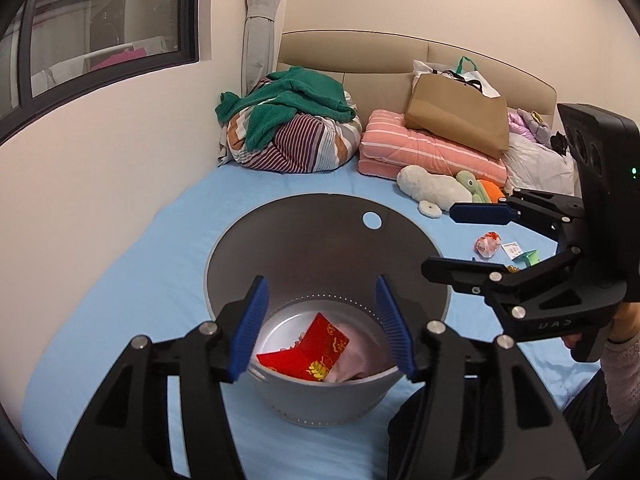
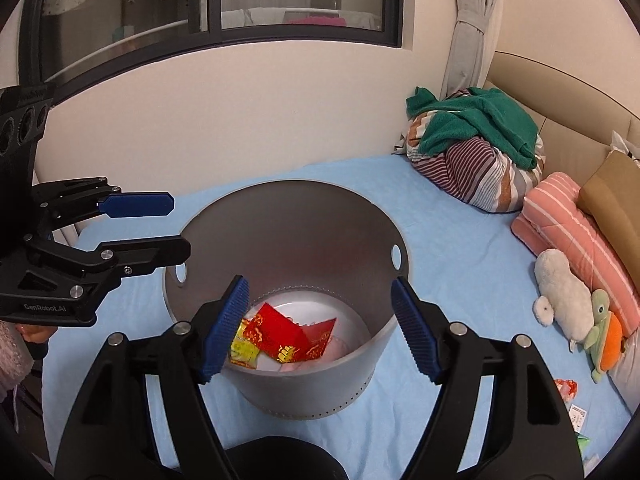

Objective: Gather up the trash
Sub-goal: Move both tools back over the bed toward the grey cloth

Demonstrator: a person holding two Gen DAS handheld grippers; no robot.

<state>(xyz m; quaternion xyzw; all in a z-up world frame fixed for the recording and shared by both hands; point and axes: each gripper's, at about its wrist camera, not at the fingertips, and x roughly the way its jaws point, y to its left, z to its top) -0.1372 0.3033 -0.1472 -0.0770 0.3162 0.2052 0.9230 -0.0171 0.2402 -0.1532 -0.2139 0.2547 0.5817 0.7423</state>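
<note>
A grey metal bin (image 1: 224,240) stands on the blue bed sheet. Inside it lie red envelopes (image 1: 316,348), a pink piece (image 1: 356,360) and, in the right wrist view, a yellow wrapper (image 2: 244,350) beside the red envelopes (image 2: 276,330). My left gripper (image 1: 321,284) hangs open over the bin's mouth with nothing between its fingers. My right gripper (image 2: 318,282) is open over the same bin (image 2: 360,200), also empty. Each gripper shows in the other's view: the right one (image 1: 440,240) at the bin's right, the left one (image 2: 180,226) at its left. A crumpled red-and-white wrapper (image 1: 487,243), a white slip (image 1: 510,249) and green paper (image 1: 530,258) lie on the sheet.
At the bed's head are a striped bundle under a green towel (image 1: 296,108), a folded pink quilt (image 1: 424,148), a brown paper bag (image 1: 456,120) and plush toys (image 1: 432,188). A wall with a window (image 2: 200,0) runs along the bed's far side.
</note>
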